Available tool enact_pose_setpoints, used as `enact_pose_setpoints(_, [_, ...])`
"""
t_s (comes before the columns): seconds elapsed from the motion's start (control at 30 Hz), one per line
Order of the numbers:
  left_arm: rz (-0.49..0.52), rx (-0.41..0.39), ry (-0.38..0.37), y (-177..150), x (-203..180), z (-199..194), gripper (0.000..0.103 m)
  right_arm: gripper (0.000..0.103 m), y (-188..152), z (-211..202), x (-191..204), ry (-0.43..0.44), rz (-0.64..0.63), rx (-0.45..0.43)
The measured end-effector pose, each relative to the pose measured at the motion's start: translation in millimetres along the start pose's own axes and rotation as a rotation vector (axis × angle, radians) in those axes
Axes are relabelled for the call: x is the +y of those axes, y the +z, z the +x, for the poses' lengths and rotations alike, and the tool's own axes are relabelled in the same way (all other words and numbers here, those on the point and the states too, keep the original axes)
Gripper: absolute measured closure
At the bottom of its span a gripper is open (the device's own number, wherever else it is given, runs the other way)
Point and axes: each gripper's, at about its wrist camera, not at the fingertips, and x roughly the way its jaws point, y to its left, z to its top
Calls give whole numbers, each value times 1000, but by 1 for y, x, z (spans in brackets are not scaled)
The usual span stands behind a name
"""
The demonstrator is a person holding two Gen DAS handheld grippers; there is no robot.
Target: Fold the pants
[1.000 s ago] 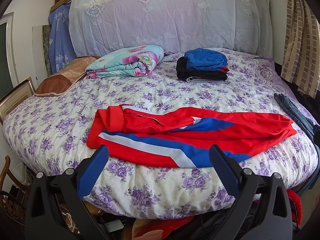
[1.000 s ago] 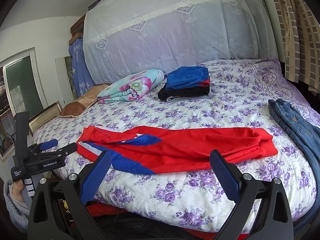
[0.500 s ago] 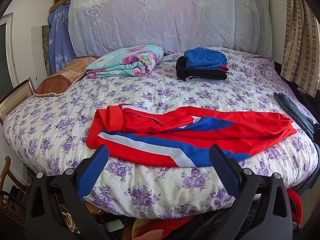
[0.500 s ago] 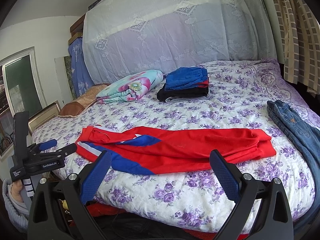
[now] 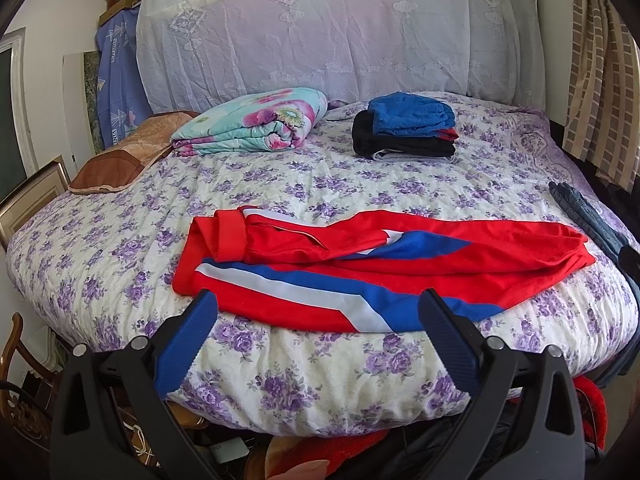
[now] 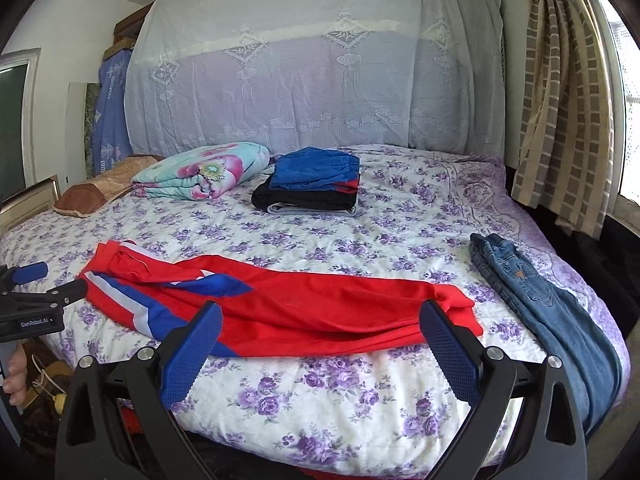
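Red track pants (image 5: pixel 360 264) with blue and white stripes lie flat across the near part of the bed, waistband to the left, cuffs to the right; they also show in the right wrist view (image 6: pixel 288 308). My left gripper (image 5: pixel 318 312) is open and empty, just short of the pants' near edge at the waist half. My right gripper (image 6: pixel 320 322) is open and empty, close over the near edge of the leg half. The left gripper also shows at the left edge of the right wrist view (image 6: pixel 44 288).
A stack of folded clothes (image 5: pixel 404 132) and a folded floral blanket (image 5: pixel 252 126) lie at the back of the floral bedspread (image 5: pixel 120 248). Blue jeans (image 6: pixel 548 308) hang over the bed's right edge. A brown pillow (image 5: pixel 120 160) lies far left. Curtains (image 6: pixel 568 100) hang at the right.
My right gripper has moved forward and to the right, closer to the bed and the pants' legs. The left gripper has barely moved. The pants lie as before.
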Motion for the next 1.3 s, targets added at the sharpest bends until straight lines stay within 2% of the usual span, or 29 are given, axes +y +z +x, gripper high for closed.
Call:
enact_pose_setpoints(0.17, [1, 0, 1, 0, 0, 0, 5, 4, -1, 1, 6, -69, -33, -8])
enact_pose_setpoints(0.43, [1, -1, 1, 0, 0, 0, 5, 4, -5, 0, 18, -1, -61, 3])
enact_pose_setpoints(0.7, [1, 1, 1, 1, 0, 0, 5, 4, -3, 1, 12, 30, -18, 12])
enact_pose_setpoints(1.3, [1, 3, 2, 0, -1, 0, 5, 4, -3, 1, 12, 28, -23, 15])
